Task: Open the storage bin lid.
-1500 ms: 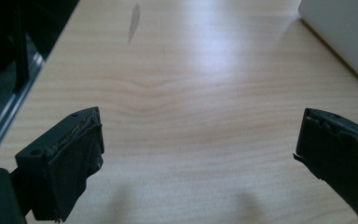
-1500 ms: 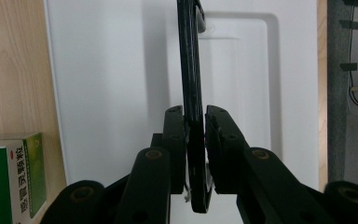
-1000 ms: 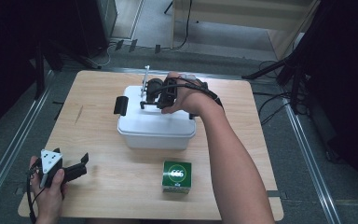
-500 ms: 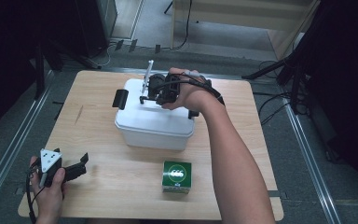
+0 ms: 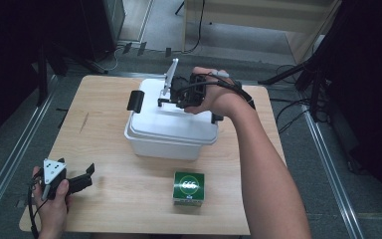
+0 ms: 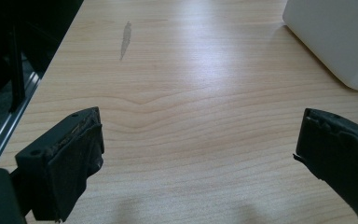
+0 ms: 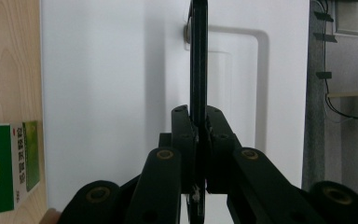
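A white lidded box (image 5: 171, 130) stands in the middle of the wooden table (image 5: 99, 124). My right gripper (image 5: 168, 98) reaches over its lid from the right and is shut on the thin carry handle (image 5: 170, 74), which stands raised above the lid. In the right gripper view the jaws (image 7: 199, 122) pinch the dark, edge-on handle (image 7: 198, 56) over the white lid (image 7: 116, 84). My left gripper (image 5: 88, 174) rests at the near left corner of the table, open with nothing between its jaws. In the left gripper view (image 6: 200, 154) bare wood lies between its pads.
A small green carton (image 5: 189, 188) sits in front of the box, near the table's front edge, and shows as a green carton (image 7: 10, 163) at the left of the right gripper view. A black latch (image 5: 135, 100) is on the box's left end. Cables and dark stands surround the table.
My right hand has risen and drawn the handle up from low over the lid to standing. The box looks slightly larger and shifted. The left gripper has not moved.
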A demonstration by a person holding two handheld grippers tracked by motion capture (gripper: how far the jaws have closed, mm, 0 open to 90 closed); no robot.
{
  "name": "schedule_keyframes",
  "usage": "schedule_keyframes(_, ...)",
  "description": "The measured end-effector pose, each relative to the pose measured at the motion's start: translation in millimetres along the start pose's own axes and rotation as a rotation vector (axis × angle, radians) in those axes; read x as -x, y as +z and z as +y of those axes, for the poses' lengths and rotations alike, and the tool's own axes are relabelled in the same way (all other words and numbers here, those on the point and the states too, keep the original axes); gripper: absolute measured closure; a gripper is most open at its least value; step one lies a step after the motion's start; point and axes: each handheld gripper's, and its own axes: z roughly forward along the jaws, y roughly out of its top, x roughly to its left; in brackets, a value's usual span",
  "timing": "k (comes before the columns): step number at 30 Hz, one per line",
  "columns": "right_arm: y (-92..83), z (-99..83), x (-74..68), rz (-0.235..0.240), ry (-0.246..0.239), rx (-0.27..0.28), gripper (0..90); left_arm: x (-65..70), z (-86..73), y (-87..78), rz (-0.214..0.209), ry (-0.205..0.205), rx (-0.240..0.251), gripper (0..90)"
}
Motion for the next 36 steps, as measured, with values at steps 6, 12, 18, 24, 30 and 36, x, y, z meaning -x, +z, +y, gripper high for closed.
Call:
schedule_keyframes(6,-12.3,-17.9,0.7,-0.012,0.013,-0.004,85.3,-0.4,0.0,-0.1,-0.005,-0.005,0.001,1.5)
schedule_keyframes(12,-19.1,-40.0,-2.6,-0.021,0.034,0.001,85.3,-0.9,0.0,0.2,-0.007,-0.008,0.003,1.5)
schedule_keyframes(18,-21.8,-65.6,-5.0,-0.021,0.073,-0.011,85.3,-1.3,-0.1,0.0,-0.009,-0.016,0.002,1.5)
schedule_keyframes(24,-26.7,-91.8,-7.4,-0.029,0.11,-0.02,85.3,-3.0,0.2,0.1,-0.013,-0.021,-0.001,1.5)
schedule_keyframes(30,-29.3,-115.5,-11.9,-0.031,0.141,-0.029,85.3,-2.3,0.2,0.1,-0.01,-0.017,-0.002,1.5)
schedule_keyframes(36,-35.8,-138.2,-14.9,-0.036,0.176,-0.037,85.3,-2.0,0.2,0.3,-0.008,-0.016,-0.002,1.5)
